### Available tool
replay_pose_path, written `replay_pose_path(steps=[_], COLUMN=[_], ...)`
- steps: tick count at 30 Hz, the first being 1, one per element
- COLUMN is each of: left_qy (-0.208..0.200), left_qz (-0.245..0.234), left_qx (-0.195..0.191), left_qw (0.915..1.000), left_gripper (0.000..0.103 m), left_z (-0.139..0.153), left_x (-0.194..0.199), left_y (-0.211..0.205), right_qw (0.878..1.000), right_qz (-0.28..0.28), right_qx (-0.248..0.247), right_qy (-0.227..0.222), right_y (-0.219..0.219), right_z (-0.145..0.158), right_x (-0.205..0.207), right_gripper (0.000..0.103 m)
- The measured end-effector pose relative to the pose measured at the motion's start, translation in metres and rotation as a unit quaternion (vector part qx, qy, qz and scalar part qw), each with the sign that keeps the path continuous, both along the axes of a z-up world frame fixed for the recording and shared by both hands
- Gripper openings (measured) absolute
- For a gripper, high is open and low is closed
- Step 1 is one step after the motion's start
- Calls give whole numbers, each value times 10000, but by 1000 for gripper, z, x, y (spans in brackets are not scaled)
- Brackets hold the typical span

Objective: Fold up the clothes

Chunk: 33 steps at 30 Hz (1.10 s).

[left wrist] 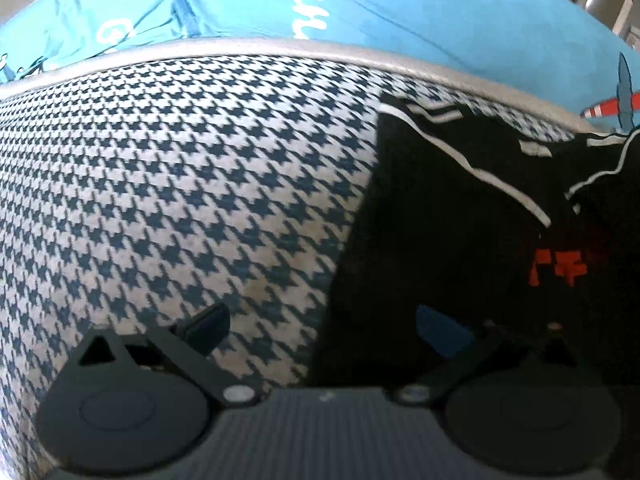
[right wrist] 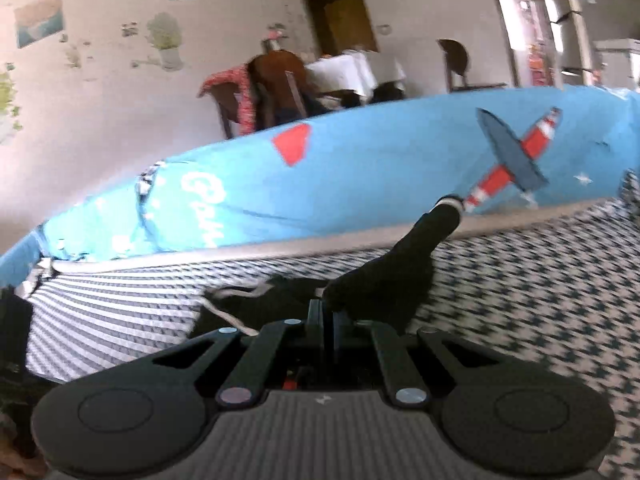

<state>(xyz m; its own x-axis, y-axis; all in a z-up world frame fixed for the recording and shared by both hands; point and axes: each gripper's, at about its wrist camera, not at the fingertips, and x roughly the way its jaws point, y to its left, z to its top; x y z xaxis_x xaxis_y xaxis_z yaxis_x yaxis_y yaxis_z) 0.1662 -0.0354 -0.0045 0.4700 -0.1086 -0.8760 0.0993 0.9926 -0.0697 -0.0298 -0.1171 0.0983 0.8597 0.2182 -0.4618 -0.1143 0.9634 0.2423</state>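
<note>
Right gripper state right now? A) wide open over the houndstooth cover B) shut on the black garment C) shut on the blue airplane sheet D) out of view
B: in the right wrist view the right gripper has its fingers pressed together with a fold of the black garment pinched between them and lifted off the houndstooth cover; the blue airplane sheet lies beyond, untouched.

black fabric garment (left wrist: 440,208): white stripes, red print
woven cover (left wrist: 180,180): navy-and-white houndstooth
cotton sheet (right wrist: 360,176): sky blue, red-and-white aeroplane
</note>
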Motion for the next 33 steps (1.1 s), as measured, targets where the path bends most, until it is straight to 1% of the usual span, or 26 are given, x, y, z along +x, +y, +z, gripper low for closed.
replay_pose_path(steps=[4, 7, 11, 13, 16, 19, 24, 27, 33], left_qy=[-75, -159, -187, -137, -42, 5, 47, 29, -34], left_qz=[285, 521, 713, 778, 850, 891, 911, 842, 661], left_qx=[-9, 38, 121, 131, 119, 74, 2, -49, -32], left_qw=[9996, 9985, 9972, 9968, 9963, 9960, 9958, 9964, 9978], left_gripper=[103, 103, 103, 103, 103, 103, 103, 103, 103], left_z=[6, 8, 7, 4, -1, -5, -7, -6, -3], left_x=[5, 6, 8, 9, 11, 14, 16, 16, 13], left_y=[22, 43, 66, 74, 85, 91, 94, 92, 80], right_qw=[9992, 9973, 9927, 9892, 9845, 9847, 9847, 9819, 9796], right_qz=[369, 725, 1157, 1330, 1391, 1342, 1371, 1481, 1603], right_qx=[65, -10, -216, -418, -829, -822, -753, -851, -857], right_qy=[-108, -71, 258, 459, 674, 746, 772, 817, 859], right_y=[38, 73, 122, 143, 166, 168, 162, 166, 152], right_z=[4, -4, -31, -48, -69, -79, -81, -77, -65], right_x=[6, 13, 30, 36, 45, 50, 49, 46, 21], right_gripper=[7, 7, 7, 7, 7, 7, 8, 11, 18])
